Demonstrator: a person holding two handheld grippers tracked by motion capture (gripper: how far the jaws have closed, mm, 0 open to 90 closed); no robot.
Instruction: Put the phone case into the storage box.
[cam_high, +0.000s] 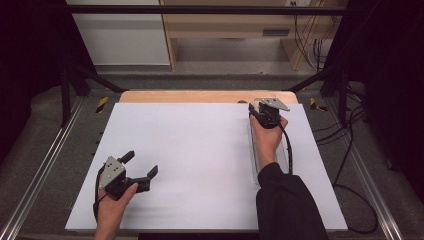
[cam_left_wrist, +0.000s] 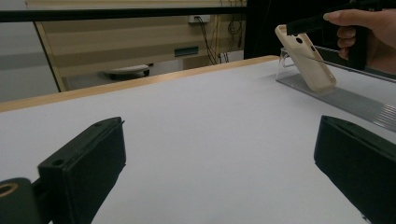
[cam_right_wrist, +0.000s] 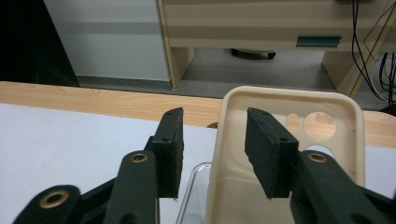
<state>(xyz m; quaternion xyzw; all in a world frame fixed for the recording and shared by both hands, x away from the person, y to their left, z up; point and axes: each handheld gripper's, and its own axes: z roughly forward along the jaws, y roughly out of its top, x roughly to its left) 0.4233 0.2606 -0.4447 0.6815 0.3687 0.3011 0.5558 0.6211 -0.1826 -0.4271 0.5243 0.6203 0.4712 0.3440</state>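
Your right tool (cam_right_wrist: 212, 154) is released, its jaws straddling the left edge of the cream phone case (cam_right_wrist: 285, 154) without pressing it. The case leans on the clear stand (cam_left_wrist: 336, 95) at the worktop's (cam_high: 200, 160) far right. Your left tool (cam_high: 141, 167) sits open, well apart.

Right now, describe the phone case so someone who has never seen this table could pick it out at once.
Start at the white table and go to its far right corner, where a clear plastic stand runs along the right edge. The phone case leans on that stand's far end, at the right gripper, one side wall between the parted jaws. It is cream, with round camera cutouts.
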